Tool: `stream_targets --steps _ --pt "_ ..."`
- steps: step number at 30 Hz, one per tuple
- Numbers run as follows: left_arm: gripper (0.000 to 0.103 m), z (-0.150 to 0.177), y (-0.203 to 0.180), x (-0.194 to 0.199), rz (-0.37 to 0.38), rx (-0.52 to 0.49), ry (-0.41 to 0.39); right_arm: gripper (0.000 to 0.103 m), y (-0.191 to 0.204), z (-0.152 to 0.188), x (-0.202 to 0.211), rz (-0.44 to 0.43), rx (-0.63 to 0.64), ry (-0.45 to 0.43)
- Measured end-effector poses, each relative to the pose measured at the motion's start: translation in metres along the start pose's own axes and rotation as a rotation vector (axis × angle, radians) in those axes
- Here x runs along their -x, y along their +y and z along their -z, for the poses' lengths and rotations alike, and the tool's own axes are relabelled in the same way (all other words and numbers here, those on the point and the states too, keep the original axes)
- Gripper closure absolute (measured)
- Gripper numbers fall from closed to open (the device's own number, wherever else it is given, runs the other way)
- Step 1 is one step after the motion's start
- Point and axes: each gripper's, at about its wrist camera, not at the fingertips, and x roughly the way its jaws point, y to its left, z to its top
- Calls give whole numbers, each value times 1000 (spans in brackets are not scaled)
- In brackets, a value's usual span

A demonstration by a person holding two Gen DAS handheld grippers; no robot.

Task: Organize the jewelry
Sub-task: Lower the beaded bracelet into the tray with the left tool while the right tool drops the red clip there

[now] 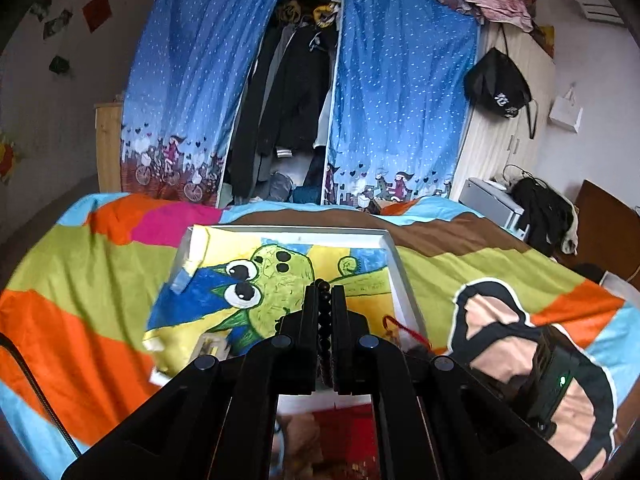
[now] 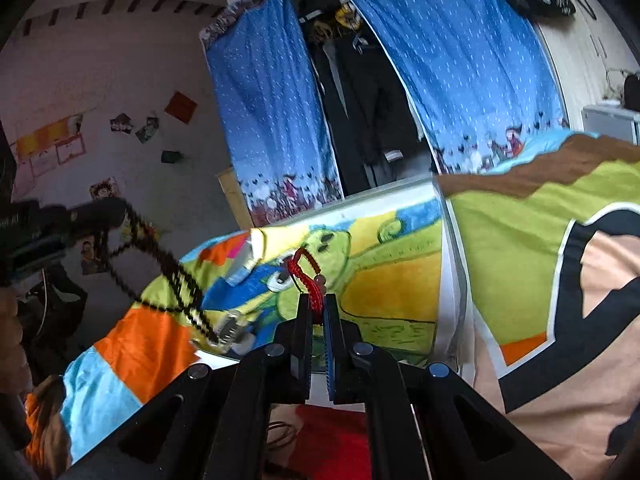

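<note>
1. Left tongs (image 1: 323, 300) clamped on dark bead strand (image 1: 324, 320), frame centre, above painted tray (image 1: 394, 256); could snag.
2. Right tongs (image 2: 318, 312) pinching red cord charm (image 2: 308, 276), centre; thin cord, might slip out.

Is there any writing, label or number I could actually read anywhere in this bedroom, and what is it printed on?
Nothing reads clearly.
Black bag hanging on the cupboard: white characters, too blurred to read.
Wall posters: coloured sheets, print too small to read.
Painted picture in the white frame: a cartoon only, no legible words.
</note>
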Motion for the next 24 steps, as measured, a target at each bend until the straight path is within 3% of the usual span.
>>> stream_targets --steps 9,20,22,23,24 --pt "100 31 34 -84 -6 90 116 97 -27 16 -37 70 -19 121" --pt "99 66 41 -109 -89 89 228 96 -35 22 -50 118 -28 173" --pt "95 69 41 -109 -99 84 238 84 -34 20 -48 127 -27 169" --pt "85 69 40 -108 -110 78 243 79 -34 19 -47 128 -27 164" --pt "68 70 39 -106 -122 75 245 72 -34 18 -45 131 -26 155"
